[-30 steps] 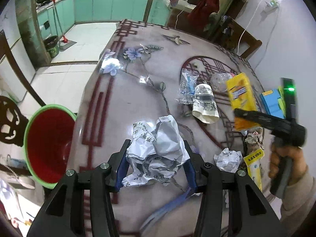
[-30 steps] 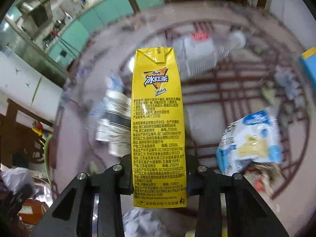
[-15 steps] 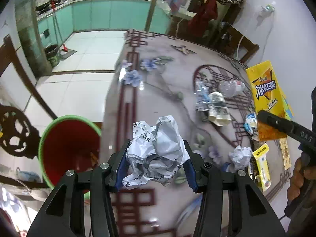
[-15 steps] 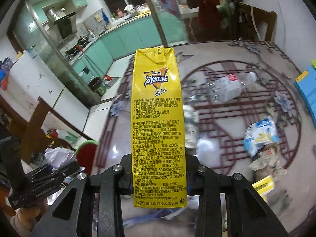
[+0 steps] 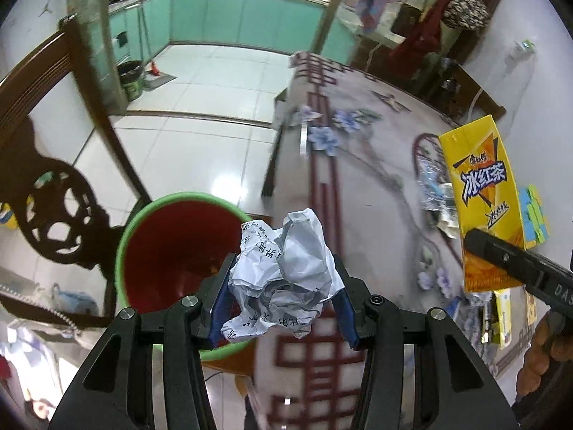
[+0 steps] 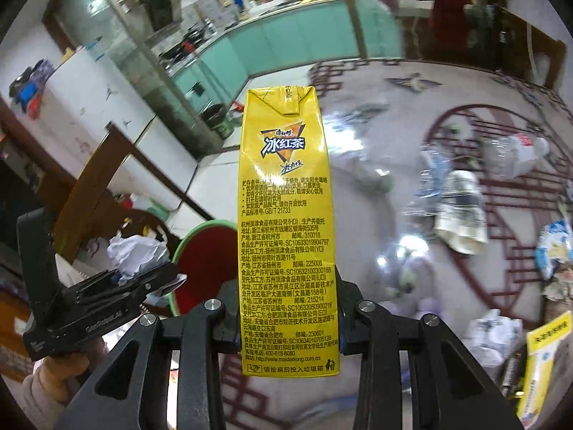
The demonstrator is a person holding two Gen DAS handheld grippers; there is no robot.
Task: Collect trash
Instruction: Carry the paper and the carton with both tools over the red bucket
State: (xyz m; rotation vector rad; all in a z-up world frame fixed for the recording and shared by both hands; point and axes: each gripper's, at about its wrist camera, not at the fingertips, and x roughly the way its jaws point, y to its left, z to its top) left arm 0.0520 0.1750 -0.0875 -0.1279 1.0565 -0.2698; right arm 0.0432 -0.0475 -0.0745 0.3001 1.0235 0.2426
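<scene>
My right gripper (image 6: 288, 326) is clamping a yellow carton (image 6: 286, 236) at its lower end, long axis running straight out along my fingers, gabled top pointing away. It is reading 冰红茶, GB/T 21733 and www.masterkong.com.cn. My left gripper (image 5: 283, 299) is squeezing a paper ball (image 5: 283, 276) printed with Chinese characters, hanging past the table's (image 5: 376, 193) near-left edge, over the rim of the red bin (image 5: 172, 251) on the floor.

The bin (image 5: 168, 251) stands on the floor (image 5: 200, 114) just left of the desk (image 5: 361, 193), with the crumpled paper (image 5: 286, 272) above its right rim and the carton (image 5: 480, 193) over the desk.
</scene>
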